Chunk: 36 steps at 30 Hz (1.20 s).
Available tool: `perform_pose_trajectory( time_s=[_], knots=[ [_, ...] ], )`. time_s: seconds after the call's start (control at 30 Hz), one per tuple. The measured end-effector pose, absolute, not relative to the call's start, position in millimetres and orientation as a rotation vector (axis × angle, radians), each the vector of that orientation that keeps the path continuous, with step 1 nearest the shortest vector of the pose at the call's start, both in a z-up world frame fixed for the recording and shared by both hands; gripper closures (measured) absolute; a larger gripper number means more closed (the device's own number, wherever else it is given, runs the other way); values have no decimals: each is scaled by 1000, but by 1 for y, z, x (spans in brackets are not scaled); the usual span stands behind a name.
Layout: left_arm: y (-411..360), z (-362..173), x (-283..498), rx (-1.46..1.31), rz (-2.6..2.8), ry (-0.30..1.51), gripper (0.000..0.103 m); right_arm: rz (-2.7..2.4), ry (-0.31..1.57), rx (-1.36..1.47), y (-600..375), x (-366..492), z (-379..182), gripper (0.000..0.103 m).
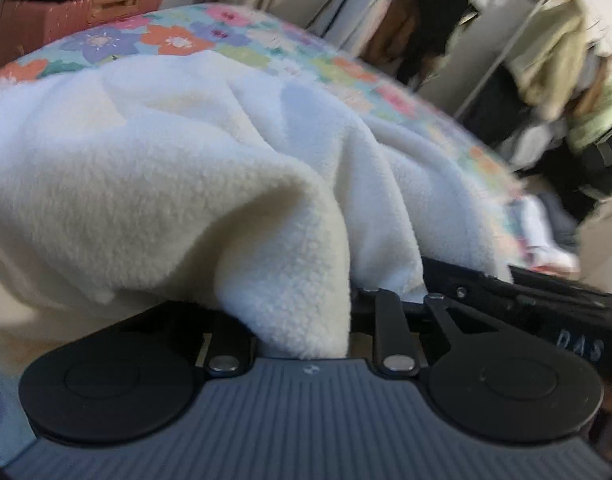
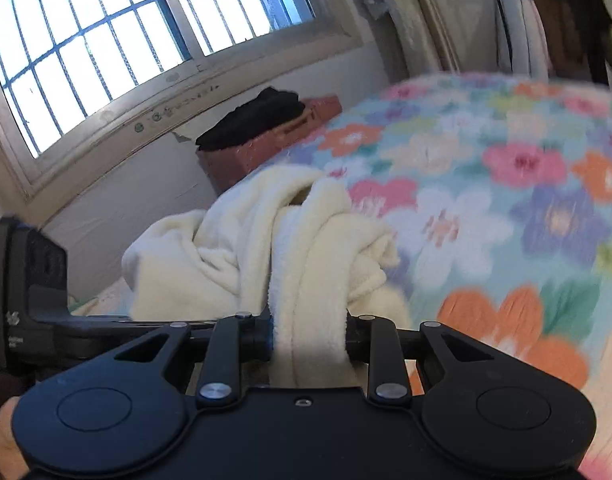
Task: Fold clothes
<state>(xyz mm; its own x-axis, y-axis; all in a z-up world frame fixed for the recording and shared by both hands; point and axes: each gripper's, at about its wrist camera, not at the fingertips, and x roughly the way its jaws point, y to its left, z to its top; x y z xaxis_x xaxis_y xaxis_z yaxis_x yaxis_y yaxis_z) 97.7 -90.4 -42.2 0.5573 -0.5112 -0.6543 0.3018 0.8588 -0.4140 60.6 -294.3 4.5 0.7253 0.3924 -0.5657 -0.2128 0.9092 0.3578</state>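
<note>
The right tool clenched a rope-like bunch of fluffy cream fleece; the left tool pinched a soft fold. It lay rumpled on the floral bed.

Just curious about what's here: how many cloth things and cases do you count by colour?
Cream fleece garment: 1
Flowered bedspread: 1
Black folded cloth: 1
Pink suitcase: 1
Total: 4

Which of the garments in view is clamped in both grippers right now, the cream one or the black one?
The cream fleece garment: both the left gripper and right gripper pinch it. The black garment lies untouched on the pink suitcase.
</note>
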Motion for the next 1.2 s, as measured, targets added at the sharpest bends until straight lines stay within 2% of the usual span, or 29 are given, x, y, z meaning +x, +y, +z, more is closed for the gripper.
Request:
perform_pose_trajectory(
  time_s=[0.03, 0.17, 0.4, 0.7, 0.83, 0.97, 1.2],
  knots=[
    [-104, -34, 103, -214, -451, 859, 89, 323, 682, 281, -298, 69, 4, 74],
    [-133, -15, 119, -168, -434, 861, 89, 336, 671, 445, -335, 75, -4, 74],
    [-211, 29, 139, -153, -504, 817, 89, 301, 599, 381, -399, 82, 35, 74],
    [-340, 170, 157, -79, -631, 539, 90, 191, 281, 349, -511, 72, 135, 74],
    [-365, 217, 144, -109, -732, 410, 90, 164, 135, 279, -538, 44, 170, 74],
    [-371, 200, 156, -146, -831, 530, 89, 50, 162, 177, -536, 22, 166, 74],
    [-375, 63, 161, -38, -762, 833, 88, -51, 538, 242, -564, 28, 47, 73]
  ],
)
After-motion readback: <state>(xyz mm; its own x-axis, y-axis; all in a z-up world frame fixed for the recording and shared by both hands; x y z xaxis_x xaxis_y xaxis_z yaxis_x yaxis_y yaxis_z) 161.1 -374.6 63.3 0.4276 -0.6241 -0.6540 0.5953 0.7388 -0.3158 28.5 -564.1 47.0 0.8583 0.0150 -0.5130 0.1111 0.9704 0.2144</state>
